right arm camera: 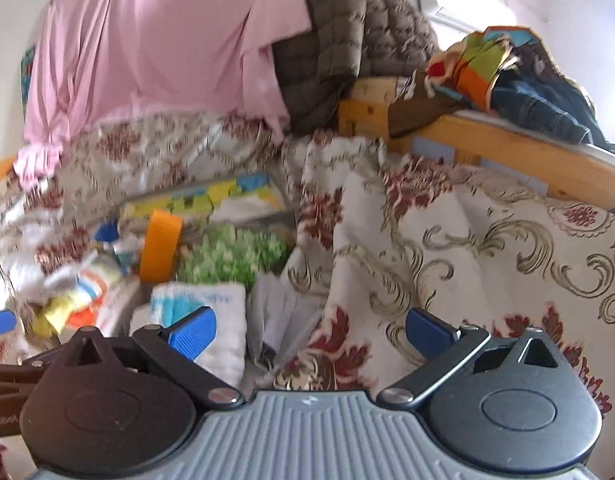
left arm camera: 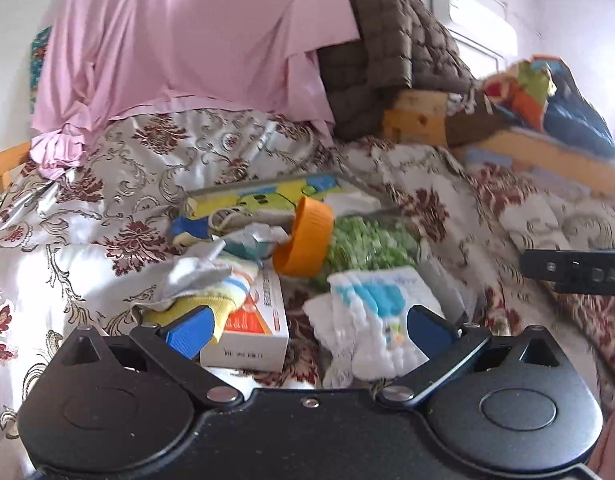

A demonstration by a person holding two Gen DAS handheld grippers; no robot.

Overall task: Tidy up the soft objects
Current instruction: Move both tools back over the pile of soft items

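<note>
Left tool (left arm camera: 307,330) is hanging wide open over the bed clutter, blue pads spread, gripping nothing. Just ahead of its left pad a crumpled yellow, white and orange striped soft cloth (left arm camera: 211,284) is lying on a white and orange cardboard box (left arm camera: 253,322). Between the pads, nearer the right one, a folded white quilted cloth with blue print (left arm camera: 373,314) is resting on the cream bedspread with dark red floral pattern (left arm camera: 107,208). Further ahead an orange ribbed plastic lid (left arm camera: 305,236) is tilting on edge, touching a green fuzzy bundle (left arm camera: 369,244) to its right. Beyond those a yellow-blue printed flat pack (left arm camera: 263,196) is lying. Far back a pink sheet (left arm camera: 179,36) is draping a pile, beside a brown quilted jacket (left arm camera: 387,48).

Right tool (right arm camera: 309,332) is also sitting wide open, empty. Same white quilted cloth (right arm camera: 223,320) is lying right behind its left pad, a grey folded cloth (right arm camera: 279,316) just beside it between the pads. Bedspread fold (right arm camera: 467,264) is filling the right side. View is motion-blurred.
</note>
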